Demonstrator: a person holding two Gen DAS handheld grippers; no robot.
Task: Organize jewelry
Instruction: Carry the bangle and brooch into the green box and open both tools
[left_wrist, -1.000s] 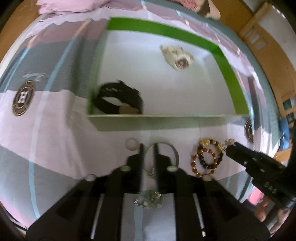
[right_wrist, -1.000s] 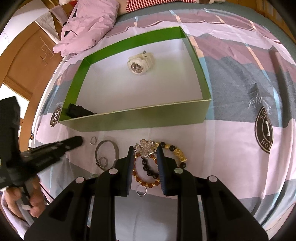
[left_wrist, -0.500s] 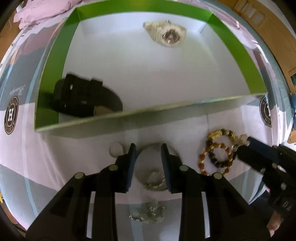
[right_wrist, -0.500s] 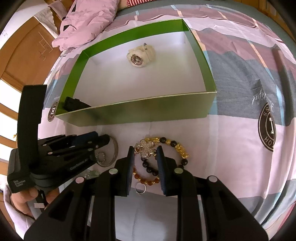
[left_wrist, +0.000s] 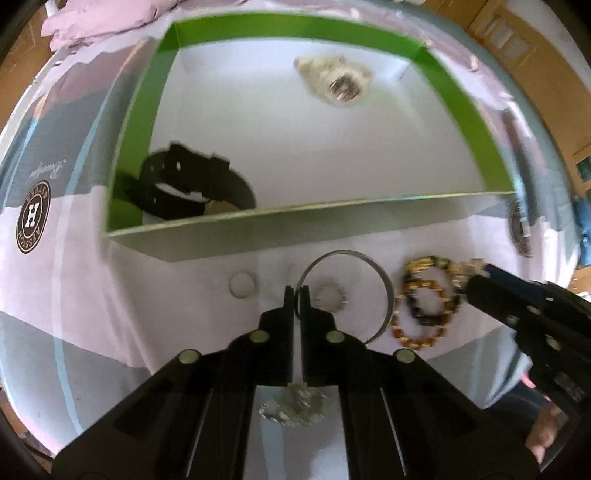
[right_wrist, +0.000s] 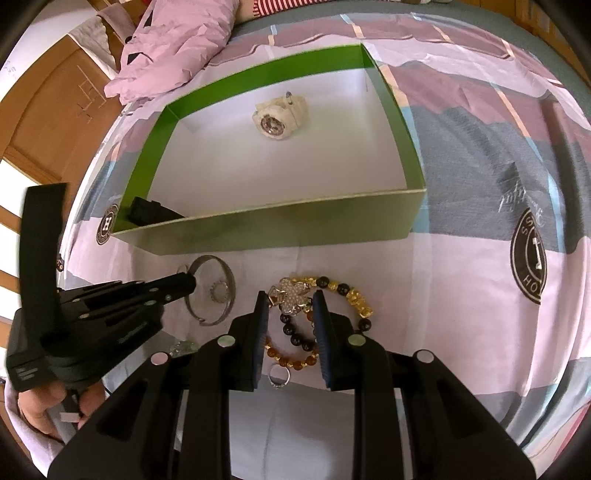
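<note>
Left gripper (left_wrist: 294, 291) pinched, seemingly on the silver bangle (left_wrist: 347, 291); right gripper (right_wrist: 289, 306) open over beaded bracelets (right_wrist: 317, 325); next, lift into green box (right_wrist: 295, 229).

The left claw (left_wrist: 294, 291) has its two fingers pressed nearly together, only a thin slit between the tips, and it points forward and down at a low angle. A hand (right_wrist: 44, 406) grips its handle from below, fingers curled around the grip. The right claw (right_wrist: 290, 306) stands with its fingers apart, a clear gap between the blue pads (right_wrist: 262, 321), angled downward. The two claws sit near each other, tips apart.
</note>
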